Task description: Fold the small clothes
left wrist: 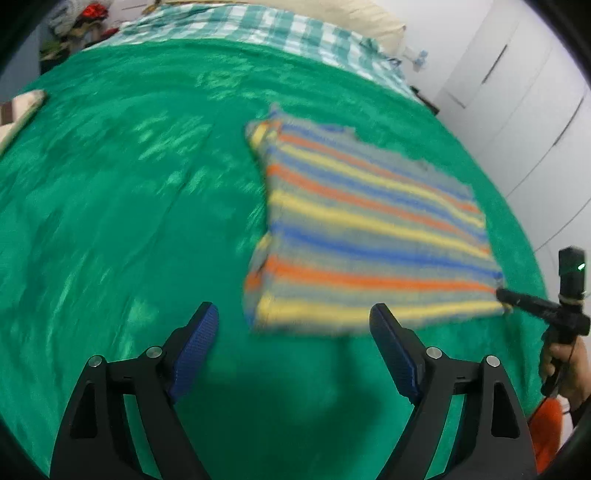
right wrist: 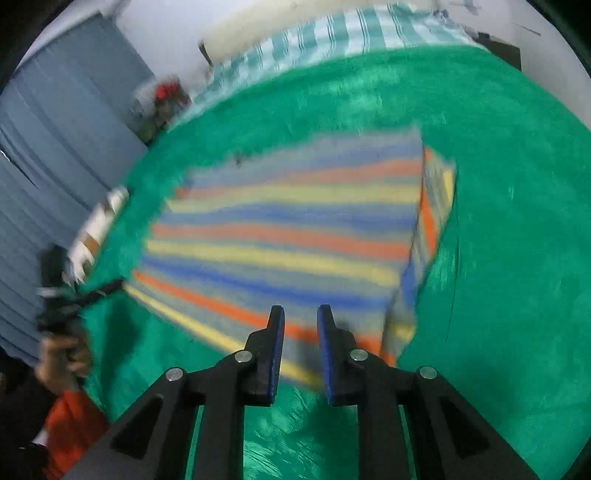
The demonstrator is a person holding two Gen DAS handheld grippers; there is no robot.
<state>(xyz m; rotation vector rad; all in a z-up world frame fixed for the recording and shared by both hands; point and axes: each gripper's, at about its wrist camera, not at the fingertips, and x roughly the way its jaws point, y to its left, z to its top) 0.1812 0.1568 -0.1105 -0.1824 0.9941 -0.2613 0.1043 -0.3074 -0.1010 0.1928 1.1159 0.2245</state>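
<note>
A small garment (left wrist: 369, 229) striped in orange, yellow, blue and grey lies flat on the green blanket (left wrist: 129, 203), one sleeve folded in along its side. My left gripper (left wrist: 295, 308) is open wide just before the garment's near edge, with nothing between its blue pads (left wrist: 195, 347). In the right wrist view my right gripper (right wrist: 300, 310) hovers over the garment (right wrist: 280, 236) near its lower edge, jaws a narrow gap apart with nothing clamped. The left wrist view shows the right gripper (left wrist: 504, 295) with its tips at the garment's near right corner. The left gripper (right wrist: 114, 284) reaches the opposite corner.
A folded beige and brown cloth (left wrist: 18, 114) lies at the blanket's left edge. A green checked sheet (left wrist: 258, 26) and a cream pillow (left wrist: 354, 18) lie at the far end. White wardrobe doors (left wrist: 517, 92) stand on the right. A hand (left wrist: 565, 373) holds the right gripper.
</note>
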